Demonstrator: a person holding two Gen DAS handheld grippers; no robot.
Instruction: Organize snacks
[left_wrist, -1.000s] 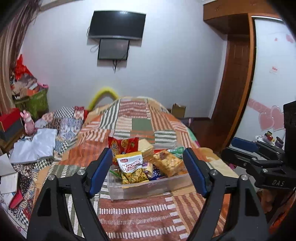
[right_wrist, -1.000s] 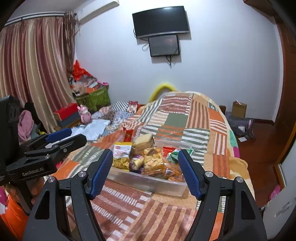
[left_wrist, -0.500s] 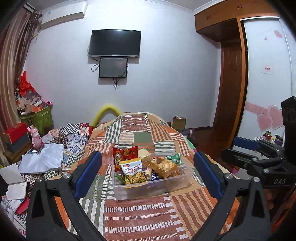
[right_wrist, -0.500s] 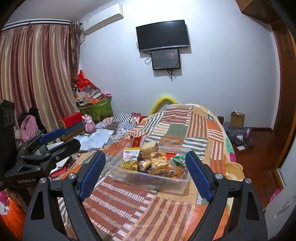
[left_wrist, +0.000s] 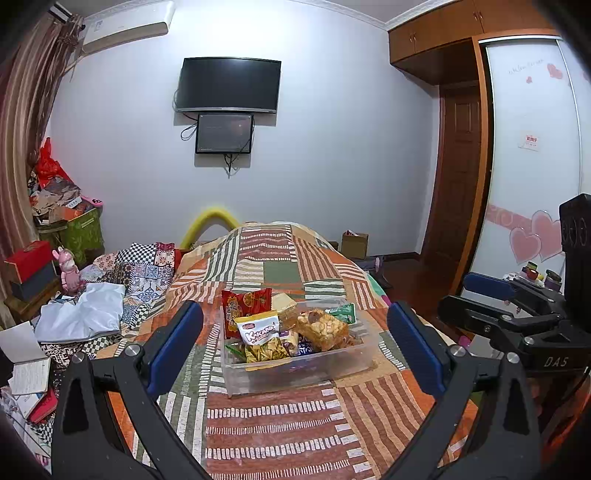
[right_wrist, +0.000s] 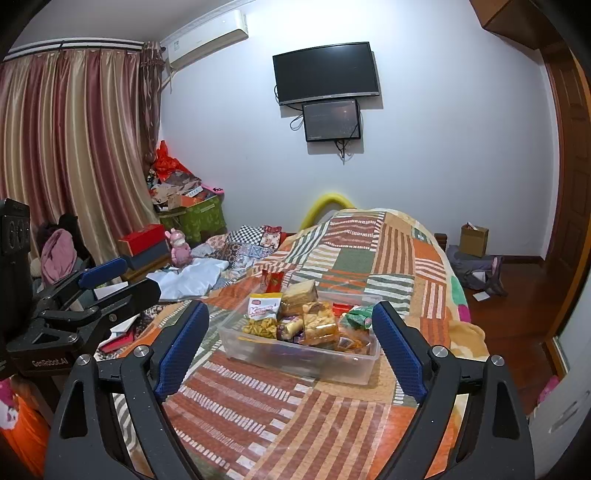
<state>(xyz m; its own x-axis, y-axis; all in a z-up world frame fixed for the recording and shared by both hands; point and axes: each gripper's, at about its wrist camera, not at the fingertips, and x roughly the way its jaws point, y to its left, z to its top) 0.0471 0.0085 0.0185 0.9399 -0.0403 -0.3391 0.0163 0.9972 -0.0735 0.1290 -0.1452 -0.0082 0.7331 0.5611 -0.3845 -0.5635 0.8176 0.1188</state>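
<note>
A clear plastic bin (left_wrist: 314, 369) full of snack packets sits on the patchwork bedspread (left_wrist: 280, 273). In it are a red packet (left_wrist: 245, 306), a white and yellow Kokara chips bag (left_wrist: 260, 334), an orange biscuit bag (left_wrist: 321, 328) and a green packet (left_wrist: 343, 313). My left gripper (left_wrist: 295, 343) is open and empty, held back from the bin. The bin also shows in the right wrist view (right_wrist: 303, 350). My right gripper (right_wrist: 291, 347) is open and empty, held back from the bin. Each gripper appears at the edge of the other's view.
A white cloth (left_wrist: 81, 314) and patterned bedding (left_wrist: 144, 266) lie left of the bin. Boxes and a pink toy (left_wrist: 68, 269) stand at the left wall. A TV (left_wrist: 229, 85) hangs ahead. A wooden door (left_wrist: 458, 170) and wardrobe are on the right.
Both grippers have pulled back and risen from the bin, which now looks smaller and farther. The jaws stay open. The snacks have not moved.
</note>
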